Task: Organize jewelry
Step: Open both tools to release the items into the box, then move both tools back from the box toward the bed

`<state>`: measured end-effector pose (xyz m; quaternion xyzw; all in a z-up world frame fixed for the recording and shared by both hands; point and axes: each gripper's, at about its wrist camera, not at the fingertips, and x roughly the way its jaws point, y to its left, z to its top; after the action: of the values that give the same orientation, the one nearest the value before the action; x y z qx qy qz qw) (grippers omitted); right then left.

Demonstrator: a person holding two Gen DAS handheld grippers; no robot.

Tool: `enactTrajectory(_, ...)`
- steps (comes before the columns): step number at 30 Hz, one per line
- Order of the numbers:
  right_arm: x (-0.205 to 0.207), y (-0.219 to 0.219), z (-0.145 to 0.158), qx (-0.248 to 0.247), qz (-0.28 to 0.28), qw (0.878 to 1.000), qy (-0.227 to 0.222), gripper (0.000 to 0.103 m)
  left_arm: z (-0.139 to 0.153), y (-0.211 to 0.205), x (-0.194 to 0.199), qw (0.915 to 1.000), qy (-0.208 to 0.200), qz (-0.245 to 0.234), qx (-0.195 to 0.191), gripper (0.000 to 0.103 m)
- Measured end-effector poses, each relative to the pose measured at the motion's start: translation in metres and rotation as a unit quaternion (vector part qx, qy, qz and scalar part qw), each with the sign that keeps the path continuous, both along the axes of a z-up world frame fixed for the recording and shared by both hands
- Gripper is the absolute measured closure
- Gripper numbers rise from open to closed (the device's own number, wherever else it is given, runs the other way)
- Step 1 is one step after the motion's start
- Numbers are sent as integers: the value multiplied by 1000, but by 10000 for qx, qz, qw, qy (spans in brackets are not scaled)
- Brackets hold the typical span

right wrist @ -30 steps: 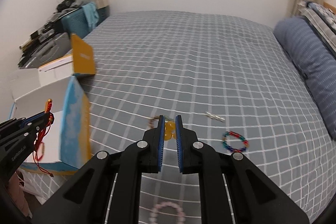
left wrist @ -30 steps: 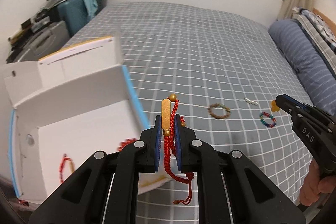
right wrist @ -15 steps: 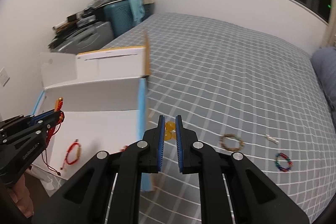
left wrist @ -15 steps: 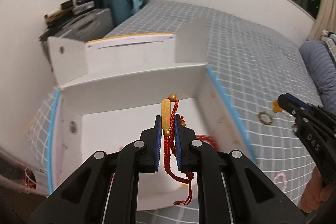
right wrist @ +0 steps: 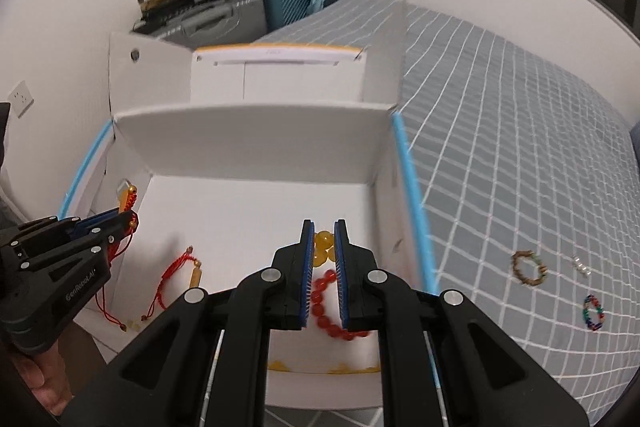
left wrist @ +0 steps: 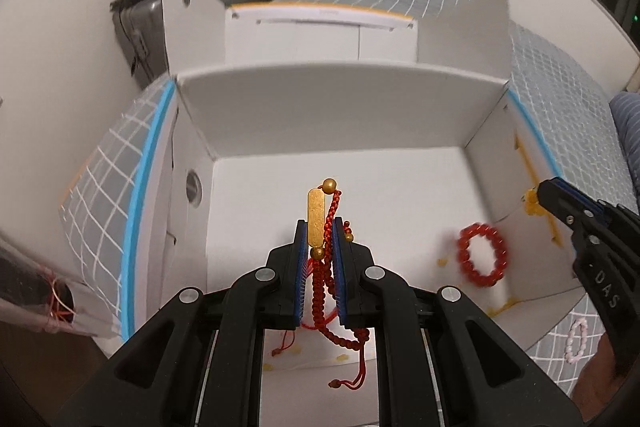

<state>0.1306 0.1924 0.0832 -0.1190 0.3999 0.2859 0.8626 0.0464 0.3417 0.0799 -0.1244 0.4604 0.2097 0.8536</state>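
Observation:
My left gripper (left wrist: 323, 227) is shut on a red cord bracelet with a gold bar (left wrist: 316, 219) and holds it above the open white box (left wrist: 340, 115). It also shows at the left of the right wrist view (right wrist: 130, 217). My right gripper (right wrist: 324, 231) is shut on a yellow bead piece (right wrist: 322, 247) above the box's right side; its tip shows in the left wrist view (left wrist: 544, 193). In the box (right wrist: 256, 139) lie a red bead bracelet (left wrist: 482, 255) and a red cord bracelet (right wrist: 176, 281).
On the grey checked bed (right wrist: 520, 147) lie a brown bead bracelet (right wrist: 529, 267), a small silver piece (right wrist: 581, 265), a multicoloured bracelet (right wrist: 593, 313) and a pink bracelet (left wrist: 576, 341). Suitcases and clutter (right wrist: 240, 11) stand behind the box by the wall.
Both grippers have swung left from over the bed to above the box, each still holding its piece. The box interior now fills both views.

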Motion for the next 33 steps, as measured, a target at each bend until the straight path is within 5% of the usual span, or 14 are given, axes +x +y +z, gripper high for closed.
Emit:
enactTrajectory(13, 7, 27, -44, -425, -98, 9980, 463, 94, -35, 22, -1, 9992, 360, 62, -177, 92)
enactTrajectory(26, 3, 28, -42, -384, -82, 9982, 454, 92, -30, 20, -1, 9993, 362, 86, -105, 88)
enactTrajectory(28, 1, 25, -38, -312, -74, 9986, 419, 80, -27, 20, -2, 9993, 332, 108, -114, 85)
enactTrajectory(30, -1, 19, -29, -167, -107, 9992, 348, 55, -21, 18, -6, 9995, 261, 187, -66, 68)
enactTrajectory(33, -3, 9, -17, -87, -129, 9997, 164, 42, -6, 12, -11, 9997, 42, 237, 4, 47)
